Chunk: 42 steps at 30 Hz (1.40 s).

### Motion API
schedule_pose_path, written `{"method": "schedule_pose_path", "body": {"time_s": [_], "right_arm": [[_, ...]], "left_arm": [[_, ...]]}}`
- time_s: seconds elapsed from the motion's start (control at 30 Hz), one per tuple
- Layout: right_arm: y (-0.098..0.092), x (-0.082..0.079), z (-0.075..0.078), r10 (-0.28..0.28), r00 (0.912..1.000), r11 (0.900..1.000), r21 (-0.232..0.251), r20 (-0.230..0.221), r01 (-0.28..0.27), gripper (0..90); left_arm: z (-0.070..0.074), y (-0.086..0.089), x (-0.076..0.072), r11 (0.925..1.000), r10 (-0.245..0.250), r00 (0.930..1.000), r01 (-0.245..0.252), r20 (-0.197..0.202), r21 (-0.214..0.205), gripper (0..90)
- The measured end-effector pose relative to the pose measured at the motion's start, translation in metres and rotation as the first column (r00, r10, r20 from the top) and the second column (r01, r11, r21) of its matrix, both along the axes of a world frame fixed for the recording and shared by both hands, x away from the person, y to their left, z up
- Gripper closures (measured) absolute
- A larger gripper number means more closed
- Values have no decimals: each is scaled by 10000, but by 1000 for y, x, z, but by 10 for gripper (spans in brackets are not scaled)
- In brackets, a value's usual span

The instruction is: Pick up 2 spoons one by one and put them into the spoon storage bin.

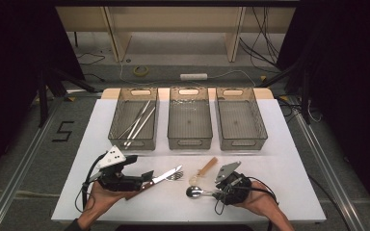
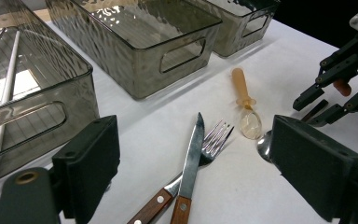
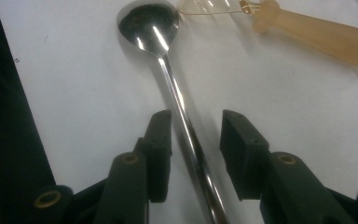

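Your glossy metal spoon (image 3: 168, 60) lies on matt white paper (image 3: 74, 93), beside the spoon a translucent amber plastic spoon (image 3: 317, 32).

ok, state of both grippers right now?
Left gripper: open, holding nothing.
Right gripper: open, jaws either side of the shiny metal spoon handle, not yet clamped.
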State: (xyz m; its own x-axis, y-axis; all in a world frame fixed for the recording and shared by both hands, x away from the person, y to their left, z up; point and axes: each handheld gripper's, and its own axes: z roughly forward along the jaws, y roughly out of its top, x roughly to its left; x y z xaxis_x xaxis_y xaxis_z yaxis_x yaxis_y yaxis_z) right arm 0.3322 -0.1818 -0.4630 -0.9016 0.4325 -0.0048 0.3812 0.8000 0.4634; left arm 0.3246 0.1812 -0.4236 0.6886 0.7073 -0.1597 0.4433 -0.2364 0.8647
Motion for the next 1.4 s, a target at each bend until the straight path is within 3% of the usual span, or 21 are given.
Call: {"method": "schedule_pose_path", "body": {"time_s": [0.13, 0.57, 0.9, 1.17, 1.4], "right_arm": [[2, 1, -1, 301, 9995, 9994, -168, 49, -300, 698], [14, 1, -2, 517, 9986, 9974, -501, -144, -523, 798], [17, -1, -1, 1040, 9945, 9920, -731, 90, -1031, 857], [19, -5, 6, 1199, 9927, 9909, -625, 96, -1191, 870], [17, -6, 21, 1137, 9927, 9933, -247, 396, -1128, 900]], "left_arm": [[0, -1, -1, 9999, -73, 10000, 73, 56, 74, 159], [-1, -1, -1, 9995, -133, 9998, 129, 138, 290, 158], [-1, -1, -2, 9993, -110, 9998, 103, 187, 350, 159], [-1, 0, -2, 9993, -94, 9997, 86, 227, 359, 159], [0, 1, -2, 9997, 2, 9996, -8, 269, 246, 159]]}}
